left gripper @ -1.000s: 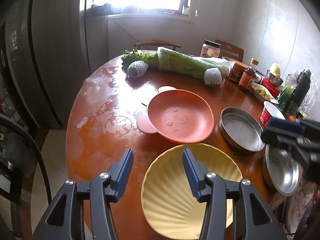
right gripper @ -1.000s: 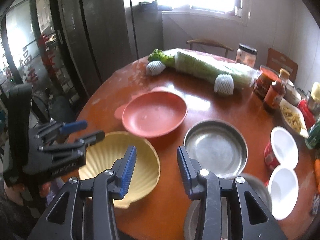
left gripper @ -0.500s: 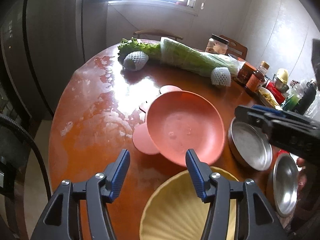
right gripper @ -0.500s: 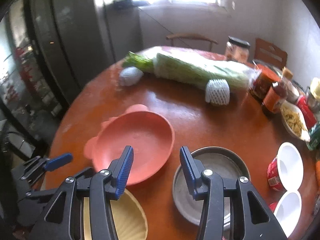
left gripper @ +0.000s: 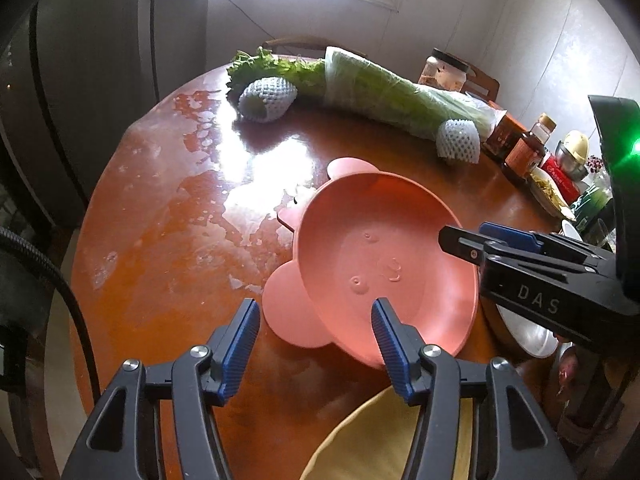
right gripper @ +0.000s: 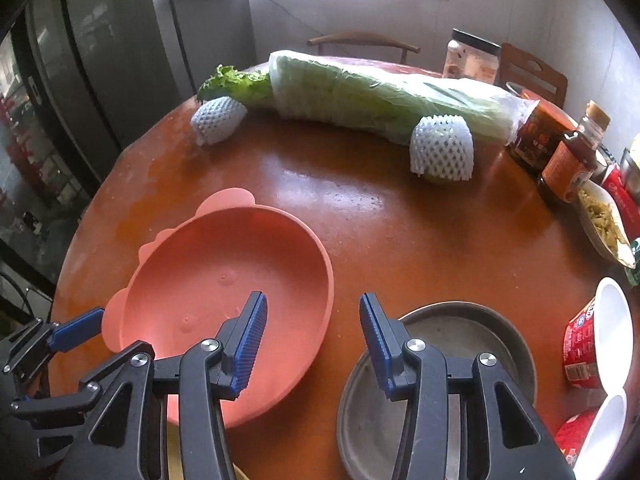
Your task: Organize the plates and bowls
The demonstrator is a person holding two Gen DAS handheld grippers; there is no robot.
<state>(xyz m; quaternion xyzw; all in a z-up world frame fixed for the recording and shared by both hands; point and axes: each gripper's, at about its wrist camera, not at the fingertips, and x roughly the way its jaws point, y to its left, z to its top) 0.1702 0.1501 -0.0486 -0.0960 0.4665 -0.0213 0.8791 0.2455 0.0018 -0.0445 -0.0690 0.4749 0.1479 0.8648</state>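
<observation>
Pink matte plastic forms the task's nearest target: the pink bowl, shallow, with rounded ear-shaped tabs on its rim, is sitting on the glossy wooden table directly ahead of both tools. You are holding the left gripper just short of the bowl's near rim, one blue ribbed pad outside over an ear tab and the other over the rim; its jaws have just been opening, are standing spread, and the rim lies between them unpinched. You are holding the right gripper with its left pad over the bowl's interior and its right pad over bare table beside the steel pan; its jaws have also just been opening and are gripping nothing. Both are angling downward. Judged from these views, the left gripper is nearer a usable rim grip. A ribbed yellow bowl is lying below the left gripper, nearest you. The pan is round, dull metal with a low wall.
</observation>
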